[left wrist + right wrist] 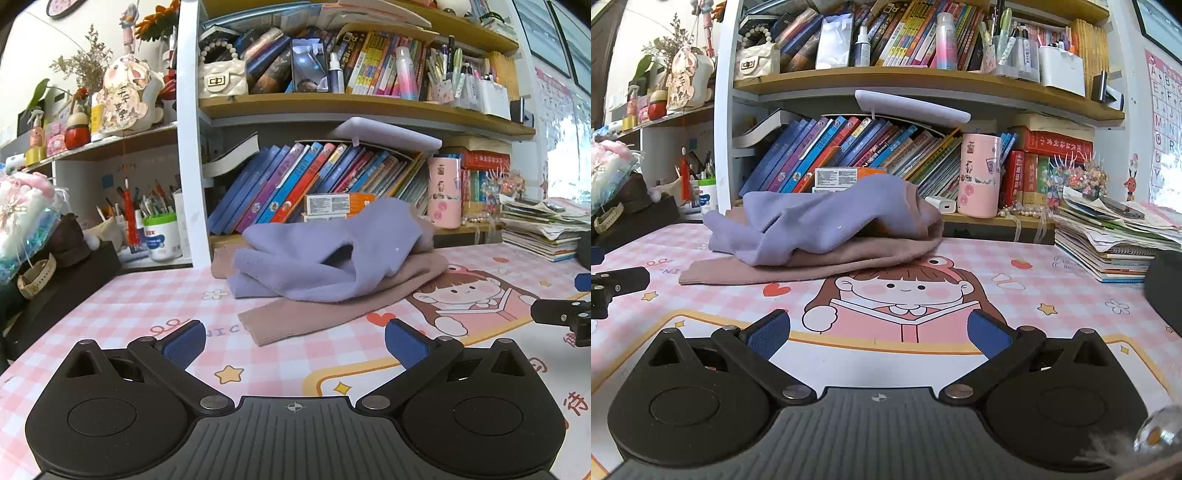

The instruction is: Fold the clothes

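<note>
1. Left wrist view: the left tongs (294,343) stand wide with nothing between the blue pads, hovering low over the pink checked bench (122,314). Ahead, toward the bookshelf (332,107), a lilac garment (314,254) lies crumpled on top of a dusty-pink garment (321,314) that looks partly flattened. The other tool's tip shows at the right edge.

2. Right wrist view: the right tongs (879,332) are likewise wide and empty, well short of the heap. The lilac garment (812,225) is bunched and shows no neat fold, so folding seems hardly begun; both pieces remain to do.
</note>
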